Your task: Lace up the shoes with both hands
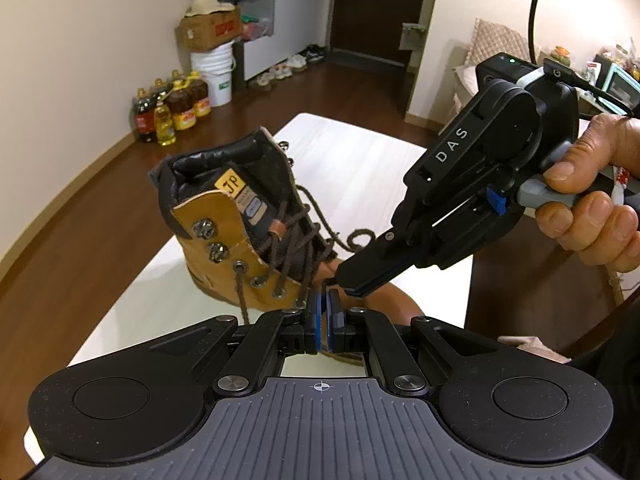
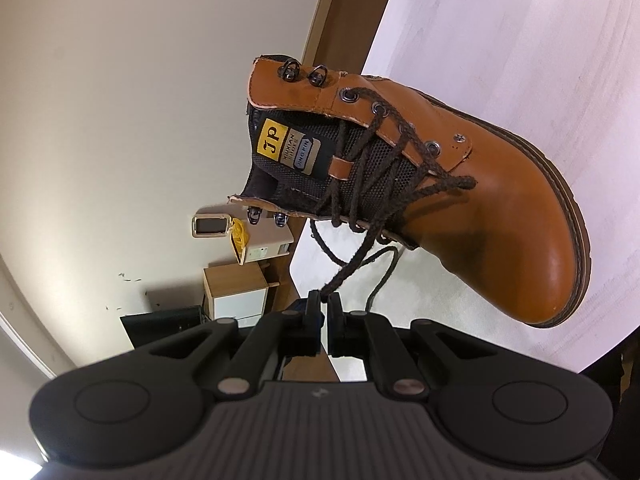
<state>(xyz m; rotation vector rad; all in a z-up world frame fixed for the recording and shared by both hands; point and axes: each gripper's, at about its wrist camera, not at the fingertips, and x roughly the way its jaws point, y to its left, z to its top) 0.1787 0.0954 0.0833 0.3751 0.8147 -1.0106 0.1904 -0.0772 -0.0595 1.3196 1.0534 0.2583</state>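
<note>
Boot (image 2: 460, 184), tongue label (image 2: 273, 140) "JP"

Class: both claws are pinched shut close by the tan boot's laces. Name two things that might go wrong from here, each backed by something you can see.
1. The right claw grips the brown lace only near its end, so a tug might slip it free.
2. The boot stands unheld on the white table; pulling may drag or tip it.
</note>
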